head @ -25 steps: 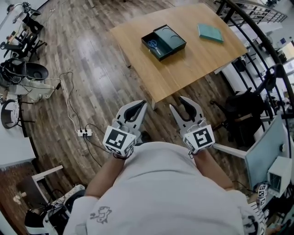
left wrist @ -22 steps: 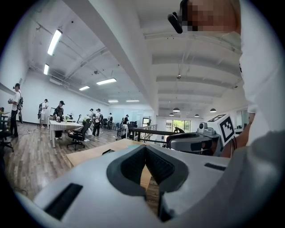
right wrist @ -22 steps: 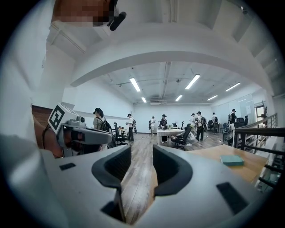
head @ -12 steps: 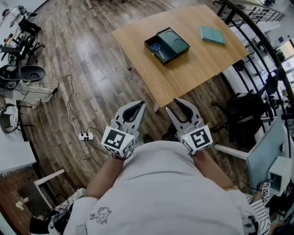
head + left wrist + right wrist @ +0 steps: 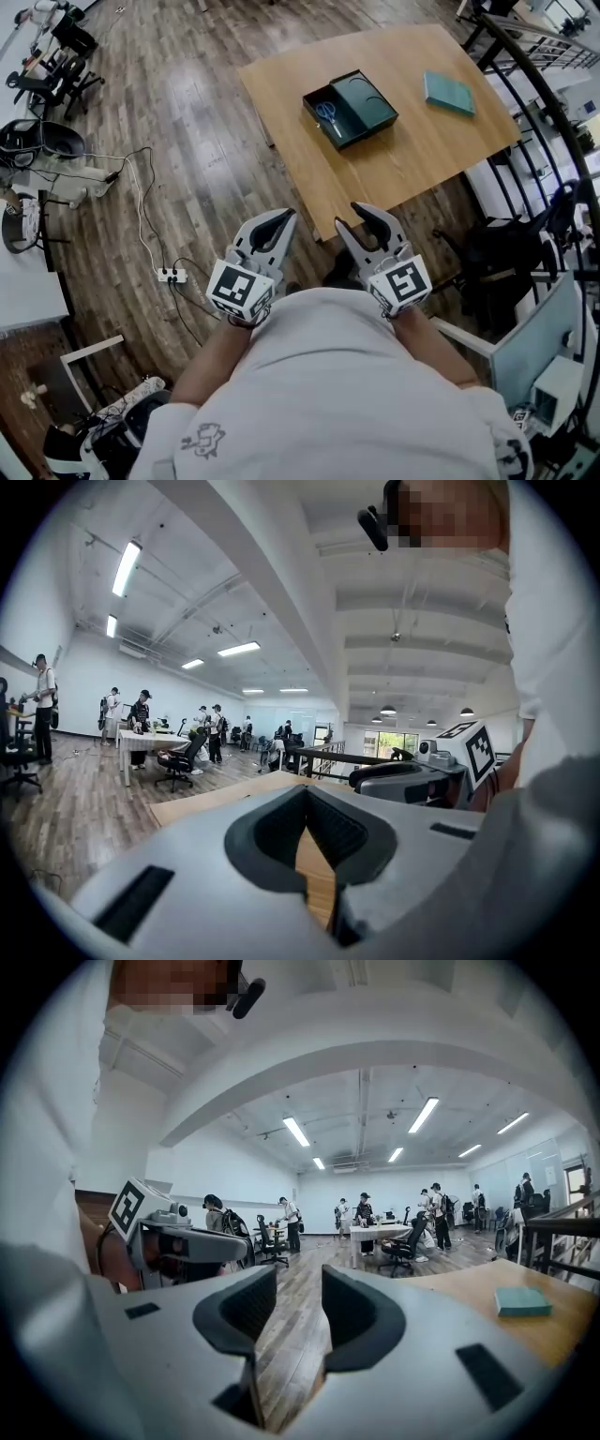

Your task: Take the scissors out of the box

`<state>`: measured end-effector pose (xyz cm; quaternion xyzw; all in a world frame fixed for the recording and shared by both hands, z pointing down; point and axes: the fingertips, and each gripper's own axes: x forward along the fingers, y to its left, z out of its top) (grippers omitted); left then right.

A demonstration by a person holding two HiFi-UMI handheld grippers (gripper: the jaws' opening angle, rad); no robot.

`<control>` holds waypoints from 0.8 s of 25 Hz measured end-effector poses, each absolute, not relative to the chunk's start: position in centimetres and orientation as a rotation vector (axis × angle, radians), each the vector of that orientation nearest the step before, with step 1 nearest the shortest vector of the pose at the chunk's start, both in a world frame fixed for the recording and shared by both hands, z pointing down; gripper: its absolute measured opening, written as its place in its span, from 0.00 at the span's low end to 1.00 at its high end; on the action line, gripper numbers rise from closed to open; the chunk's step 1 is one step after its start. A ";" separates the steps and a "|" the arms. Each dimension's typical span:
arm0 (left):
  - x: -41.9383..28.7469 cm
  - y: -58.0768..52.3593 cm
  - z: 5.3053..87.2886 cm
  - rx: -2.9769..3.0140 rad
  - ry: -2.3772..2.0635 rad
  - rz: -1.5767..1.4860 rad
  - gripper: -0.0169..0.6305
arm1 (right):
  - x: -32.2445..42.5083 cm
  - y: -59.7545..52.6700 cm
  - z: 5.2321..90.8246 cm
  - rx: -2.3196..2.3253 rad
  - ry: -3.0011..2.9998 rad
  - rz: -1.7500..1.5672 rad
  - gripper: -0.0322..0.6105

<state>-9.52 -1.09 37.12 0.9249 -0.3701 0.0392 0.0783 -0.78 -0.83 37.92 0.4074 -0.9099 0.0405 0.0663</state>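
A dark open box point(image 5: 361, 101) lies on a wooden table point(image 5: 403, 159) well ahead of me. The scissors point(image 5: 327, 112), with blue handles, rest in the box's left compartment. Both grippers hang close to my torso, over the floor and short of the table's near corner. My left gripper point(image 5: 284, 217) has its fingertips touching and holds nothing; its own view shows the left gripper point(image 5: 305, 791) with the table edge point(image 5: 211, 799) beyond. My right gripper point(image 5: 354, 217) stands open and empty, and the right gripper point(image 5: 300, 1283) shows a clear gap between its pads.
A teal pad point(image 5: 449, 93) lies on the table's right side, visible too as the teal pad point(image 5: 522, 1301). A power strip point(image 5: 169, 275) with cables lies on the floor to the left. Office chairs point(image 5: 42, 141) stand far left. A black railing point(image 5: 553, 122) and a dark chair point(image 5: 497, 239) are right.
The table and box have drifted slightly right and down in the head view as I step closer. Both grippers keep their place before my torso, with unchanged jaws.
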 end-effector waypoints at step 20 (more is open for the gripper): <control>-1.3 -9.9 39.5 2.666 -1.202 0.169 0.03 | 9.4 -10.4 41.2 1.163 -2.753 0.253 0.29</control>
